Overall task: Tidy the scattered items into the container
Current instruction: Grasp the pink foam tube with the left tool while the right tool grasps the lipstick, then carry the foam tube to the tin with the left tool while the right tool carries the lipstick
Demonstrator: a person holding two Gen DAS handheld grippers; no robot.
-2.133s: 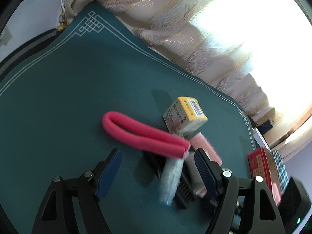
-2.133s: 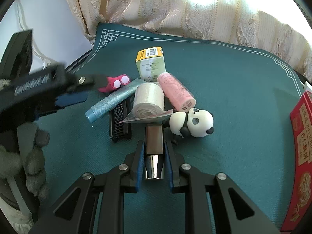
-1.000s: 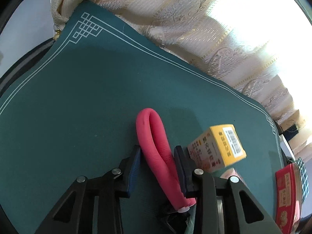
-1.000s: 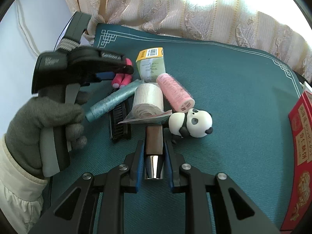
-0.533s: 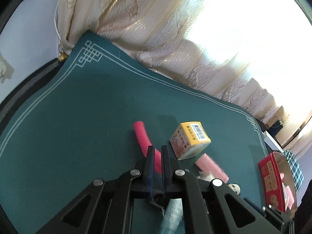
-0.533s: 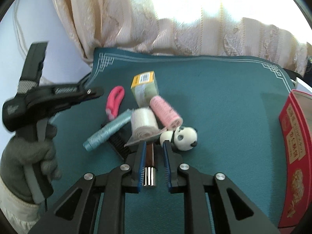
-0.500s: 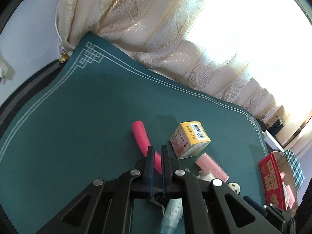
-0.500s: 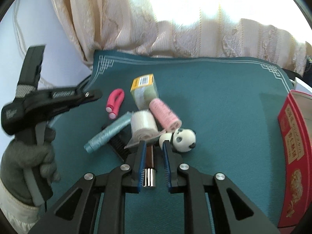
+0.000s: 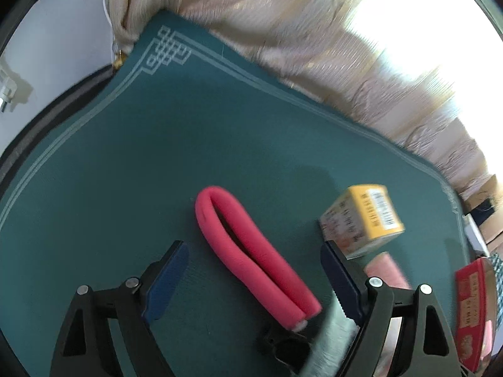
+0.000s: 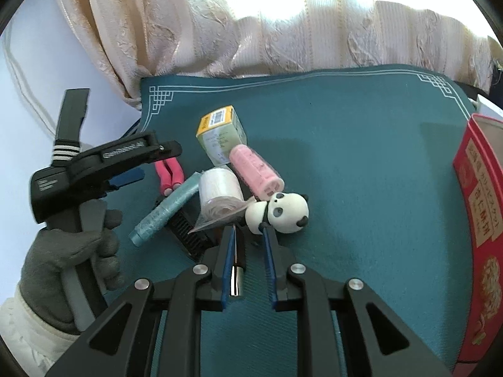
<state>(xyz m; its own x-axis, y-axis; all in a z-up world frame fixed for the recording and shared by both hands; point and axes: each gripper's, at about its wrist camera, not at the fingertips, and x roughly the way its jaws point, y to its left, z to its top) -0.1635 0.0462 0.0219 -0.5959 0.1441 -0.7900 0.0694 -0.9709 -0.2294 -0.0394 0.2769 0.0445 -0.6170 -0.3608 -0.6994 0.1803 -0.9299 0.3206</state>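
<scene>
A folded pink foam roller (image 9: 251, 257) lies on the green cloth between the wide-open fingers of my left gripper (image 9: 254, 251); it also shows in the right wrist view (image 10: 169, 172). My right gripper (image 10: 248, 235) is slightly open around a brown and chrome tube (image 10: 237, 270) lying on the cloth. Ahead of it lie a panda toy (image 10: 279, 212), a white roll (image 10: 220, 191), a pink curler (image 10: 254, 169), a yellow box (image 10: 220, 133), a light blue tube (image 10: 166, 209) and a black comb (image 10: 188, 235). The red container (image 10: 481, 207) stands at the right.
The green cloth (image 10: 361, 157) has a white patterned border. Curtains (image 10: 251, 25) hang behind the table's far edge. A gloved hand (image 10: 72, 251) holds the left gripper at the left of the pile. The red container also shows in the left wrist view (image 9: 471, 308).
My left gripper has opened wide and let go of the pink foam roller, which lies on the cloth. My right gripper has loosened around the brown tube and tilted up.
</scene>
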